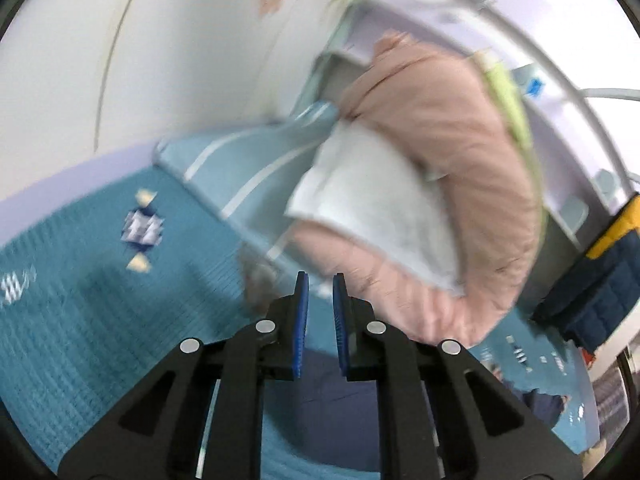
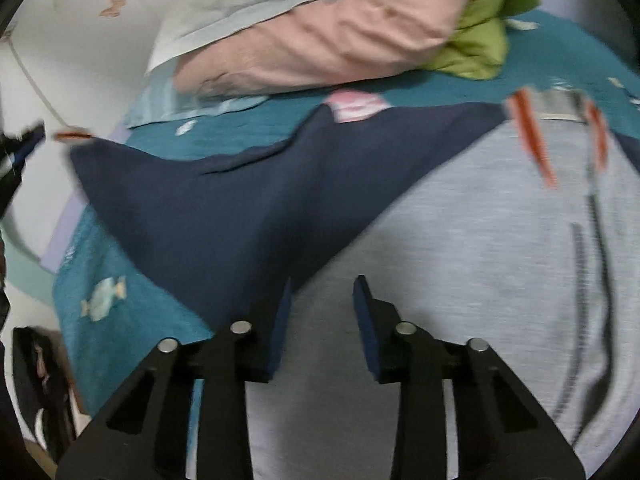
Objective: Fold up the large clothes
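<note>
Parted wide, empty, right gripper (image 2: 322, 292) over grey-and-navy jacket (image 2: 460, 240), spread flat on teal bedspread (image 2: 100, 344), navy sleeve (image 2: 192, 208) reaching far-left. Left gripper (image 1: 320, 286) narrowly open, empty, farther off, facing pink quilt (image 1: 460, 140).

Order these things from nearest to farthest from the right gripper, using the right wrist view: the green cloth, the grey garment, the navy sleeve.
1. Grey garment: directly under the right gripper.
2. Navy sleeve: just ahead, to the left, lying over the grey.
3. Green cloth: far end of the bed, upper right, beside the pink jacket.
</note>
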A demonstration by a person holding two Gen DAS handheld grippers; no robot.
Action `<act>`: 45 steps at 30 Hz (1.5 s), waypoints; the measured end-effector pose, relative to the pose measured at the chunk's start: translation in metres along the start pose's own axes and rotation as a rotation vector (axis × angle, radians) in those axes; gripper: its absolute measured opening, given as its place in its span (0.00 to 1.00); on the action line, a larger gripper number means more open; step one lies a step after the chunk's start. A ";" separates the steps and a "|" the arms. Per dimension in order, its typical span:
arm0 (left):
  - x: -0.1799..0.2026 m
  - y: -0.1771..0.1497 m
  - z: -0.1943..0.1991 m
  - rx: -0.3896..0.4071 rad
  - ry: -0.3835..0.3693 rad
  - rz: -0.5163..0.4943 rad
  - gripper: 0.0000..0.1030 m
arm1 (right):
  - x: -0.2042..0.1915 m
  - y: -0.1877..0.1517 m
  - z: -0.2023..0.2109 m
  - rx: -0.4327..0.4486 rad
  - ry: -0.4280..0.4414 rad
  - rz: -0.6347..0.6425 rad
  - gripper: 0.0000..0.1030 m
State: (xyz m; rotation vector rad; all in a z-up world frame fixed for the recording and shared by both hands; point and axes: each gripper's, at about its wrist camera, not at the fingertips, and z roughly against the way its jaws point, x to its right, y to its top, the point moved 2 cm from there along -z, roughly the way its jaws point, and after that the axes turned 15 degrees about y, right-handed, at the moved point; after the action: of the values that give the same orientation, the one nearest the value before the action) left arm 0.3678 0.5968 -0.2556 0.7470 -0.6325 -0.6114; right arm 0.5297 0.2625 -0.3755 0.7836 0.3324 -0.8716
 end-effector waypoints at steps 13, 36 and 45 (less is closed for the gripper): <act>0.024 -0.048 -0.061 -0.201 0.200 -0.034 0.59 | 0.039 -0.026 0.053 0.003 0.102 -0.152 0.31; 0.024 -0.112 -0.200 -0.442 0.496 -0.401 0.64 | 0.070 -0.048 0.076 0.000 0.054 -0.154 0.42; 0.015 -0.089 -0.165 -0.370 0.456 -0.320 0.08 | 0.072 -0.050 0.088 0.011 0.062 -0.167 0.42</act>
State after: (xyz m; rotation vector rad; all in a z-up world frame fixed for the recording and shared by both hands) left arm 0.4695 0.6039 -0.4132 0.6108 0.0275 -0.7927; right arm 0.5304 0.1383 -0.3796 0.8025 0.4527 -1.0074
